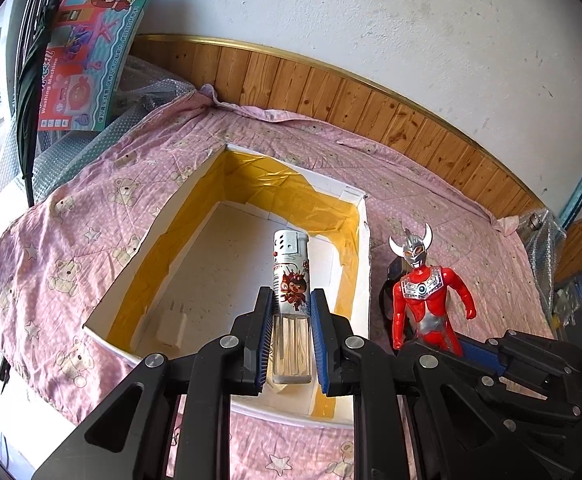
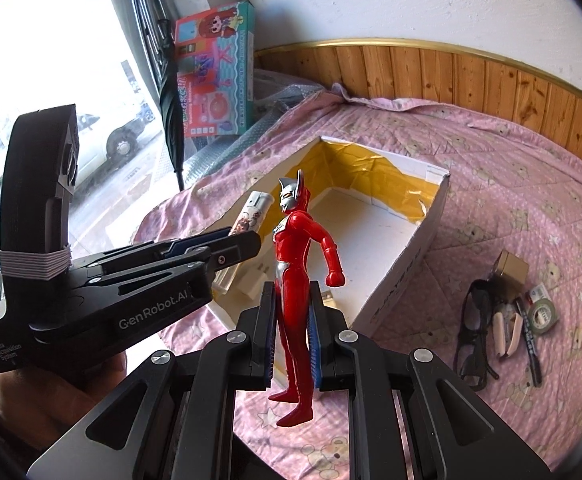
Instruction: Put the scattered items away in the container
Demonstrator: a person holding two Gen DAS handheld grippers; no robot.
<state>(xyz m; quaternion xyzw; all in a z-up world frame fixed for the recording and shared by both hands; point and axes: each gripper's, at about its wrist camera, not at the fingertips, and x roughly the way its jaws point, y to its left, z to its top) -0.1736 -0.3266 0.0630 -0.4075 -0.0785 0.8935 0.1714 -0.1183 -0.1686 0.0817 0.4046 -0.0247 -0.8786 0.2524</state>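
My left gripper (image 1: 291, 300) is shut on a clear lighter (image 1: 291, 276) with a cartoon label and silver cap. It holds the lighter upright over the white cardboard box (image 1: 103, 308) lined with yellow tape. A white charger plug (image 1: 168, 326) lies on the box floor. My right gripper (image 2: 291, 292) is shut on the hips and legs of a red and silver hero figure (image 2: 297, 240), held upright just in front of the box (image 2: 407, 264). The left wrist view shows the figure (image 1: 431, 300) to the right of the box wall. The left gripper (image 2: 247, 240) with its lighter (image 2: 253, 210) is on the left in the right wrist view.
On the pink bear-print quilt (image 2: 491, 184), right of the box, lie black glasses (image 2: 473, 332), a stapler (image 2: 505, 332), a pen (image 2: 529, 340), a tape roll (image 2: 543, 312) and a small brown box (image 2: 511, 268). A toy carton (image 2: 215, 76) and folded umbrella (image 2: 171, 96) lean at the back left. A wood headboard (image 1: 331, 92) runs behind.
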